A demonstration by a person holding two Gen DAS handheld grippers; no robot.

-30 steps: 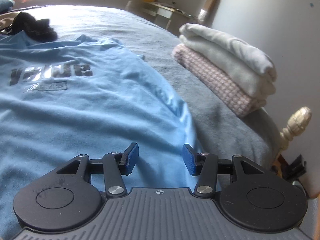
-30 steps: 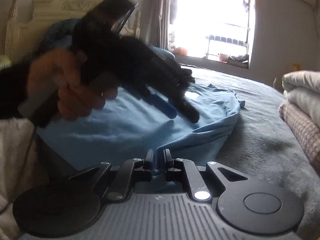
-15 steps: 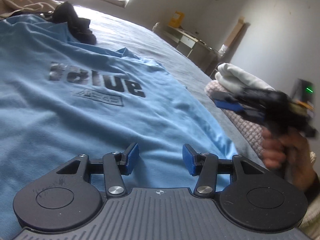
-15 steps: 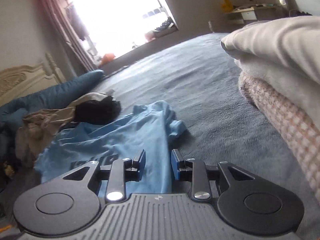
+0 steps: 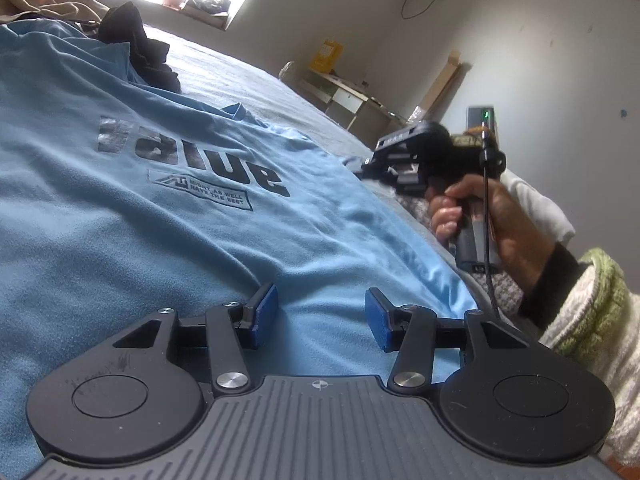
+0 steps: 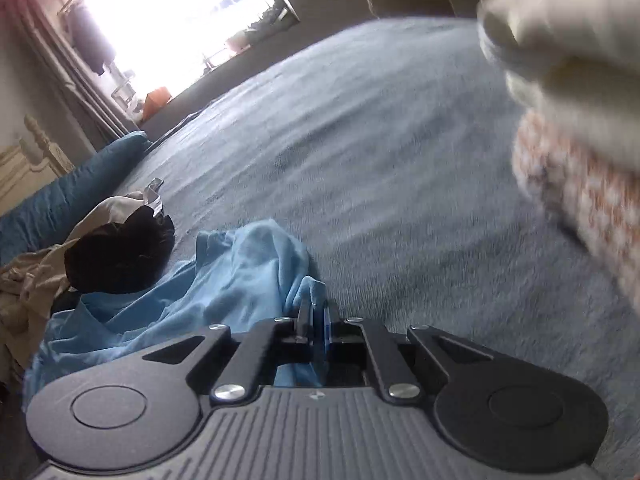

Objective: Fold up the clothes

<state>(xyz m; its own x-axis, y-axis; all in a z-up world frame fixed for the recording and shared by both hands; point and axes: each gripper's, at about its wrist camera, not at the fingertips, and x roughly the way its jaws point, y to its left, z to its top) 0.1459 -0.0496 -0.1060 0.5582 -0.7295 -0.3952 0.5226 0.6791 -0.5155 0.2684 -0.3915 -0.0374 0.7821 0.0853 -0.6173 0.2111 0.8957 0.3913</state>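
Step in hand: by my reading, a fold of the light blue T-shirt (image 5: 168, 216) is being set up, with one edge already gripped and the other gripper not yet on the cloth.
Right gripper (image 6: 316, 330): jaws pressed together on a bunched edge of the T-shirt, low centre of the right wrist view; cloth shows between the blue pads.
Left gripper (image 5: 320, 316): jaws wide apart, holding nothing, poised over the shirt's lower part at bottom centre of the left wrist view.
Next move calls for: probably a second hold on the shirt by the left gripper, level with the right one, so the edge travels evenly and does not drag or twist.
T-shirt, place: spread on the grey bed cover (image 6: 380, 140), filling the left half of the left wrist view.
T-shirt, look: printed side up, dark lettering across the chest, soft shallow wrinkles, one sleeve rumpled near the gripped edge.
Neighbours: a black garment (image 6: 116, 252) touches its far edge; a folded stack (image 6: 580, 120) sits at the right, blurred.
Right hand (image 5: 480, 216): holds its gripper's handle at the frame's right.
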